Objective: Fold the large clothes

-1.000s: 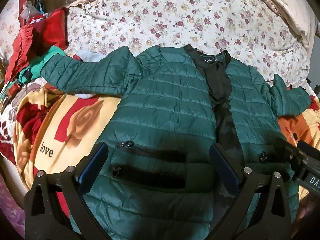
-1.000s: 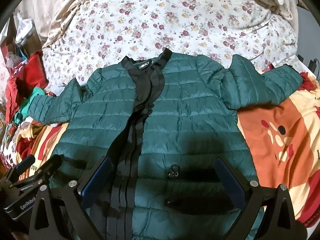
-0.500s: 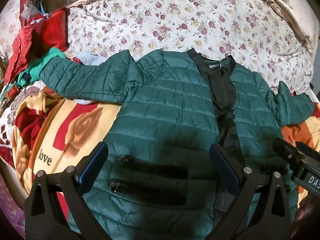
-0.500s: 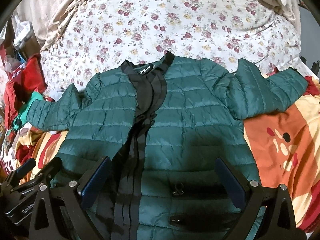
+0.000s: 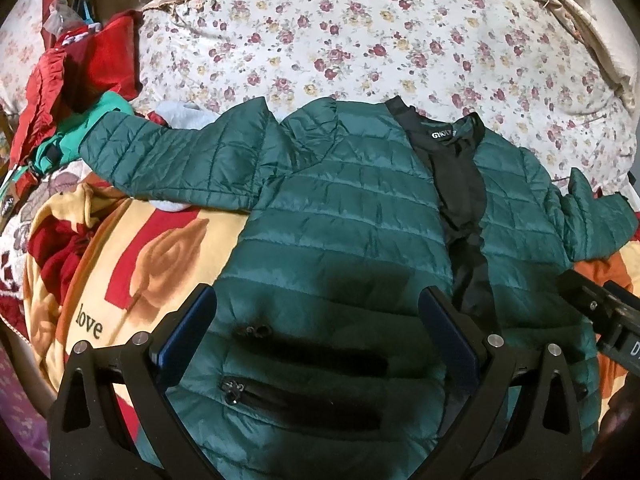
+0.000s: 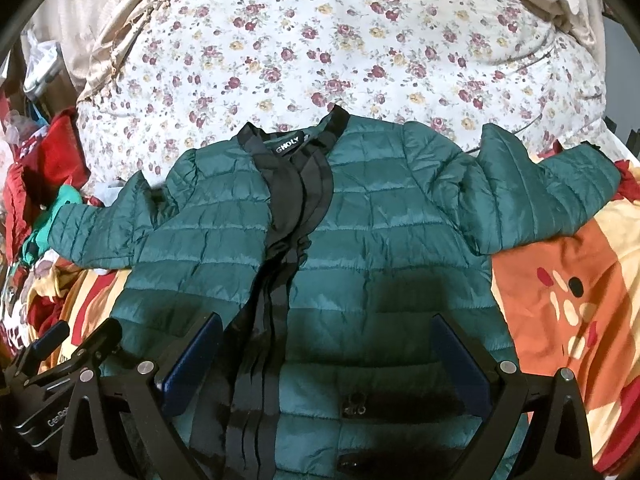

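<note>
Green quilted jacket (image 5: 352, 216) lies face up, spread across the centre of both views on the bed, collar toward the top of the frame, hem at the bottom under the grippers. Black placket (image 6: 280, 264) runs down the middle, front closed or nearly so. One sleeve (image 5: 172, 160) stretches toward the left edge over the orange-and-red blanket (image 5: 132, 264); the other sleeve (image 6: 536, 196) reaches to the right, bunched at the shoulder. Floral quilt (image 6: 340, 48) fills the upper frame; red clothes pile (image 5: 84, 60) sits upper left.

Left gripper (image 5: 320, 336) hovers over the lower left panel near the zip pockets (image 5: 304, 376), jaws spread wide, holding nothing. Right gripper (image 6: 328, 356) hovers over the lower right panel beside the placket, jaws likewise released and empty. Each gripper's body shows at the edge of the other's view.

Step in hand looks like the first fold; nothing folded yet. To do it well: take one sleeve near the cuff, pinch only the top layers, lay it flat across the chest, then do the other. Puffy slippery shell will likely spring back, so press out air and keep the fold edge parallel to the placket. Smooth the bunched right shoulder first.
</note>
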Available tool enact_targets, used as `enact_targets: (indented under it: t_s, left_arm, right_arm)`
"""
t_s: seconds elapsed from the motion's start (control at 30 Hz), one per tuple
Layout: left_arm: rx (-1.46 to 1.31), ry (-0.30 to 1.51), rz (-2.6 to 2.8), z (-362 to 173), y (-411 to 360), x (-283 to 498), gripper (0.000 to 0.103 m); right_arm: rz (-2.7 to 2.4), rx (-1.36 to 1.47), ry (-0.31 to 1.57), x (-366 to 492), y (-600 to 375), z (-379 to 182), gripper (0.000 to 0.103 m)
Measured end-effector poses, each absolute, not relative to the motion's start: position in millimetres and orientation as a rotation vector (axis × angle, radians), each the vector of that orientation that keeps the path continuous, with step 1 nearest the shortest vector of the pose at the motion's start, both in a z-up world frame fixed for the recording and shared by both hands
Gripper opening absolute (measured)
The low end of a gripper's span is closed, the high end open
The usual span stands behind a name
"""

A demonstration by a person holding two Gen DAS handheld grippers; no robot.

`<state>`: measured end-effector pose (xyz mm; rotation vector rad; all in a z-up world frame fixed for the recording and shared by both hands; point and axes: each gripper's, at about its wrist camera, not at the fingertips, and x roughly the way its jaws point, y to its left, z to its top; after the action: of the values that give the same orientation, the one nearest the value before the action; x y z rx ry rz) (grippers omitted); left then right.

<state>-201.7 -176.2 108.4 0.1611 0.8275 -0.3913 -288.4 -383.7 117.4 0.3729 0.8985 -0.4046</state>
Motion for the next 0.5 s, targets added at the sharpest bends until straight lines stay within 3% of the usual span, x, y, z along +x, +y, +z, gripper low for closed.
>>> enact_targets:
  t_s: [0.5]
  left_arm:
    - [0.148,0.826,-0.359,112.0,-173.1,-176.6,0.102]
  right_arm:
    - [-0.392,0.379,0.908,-266.5,-386.5,114.1,0.103]
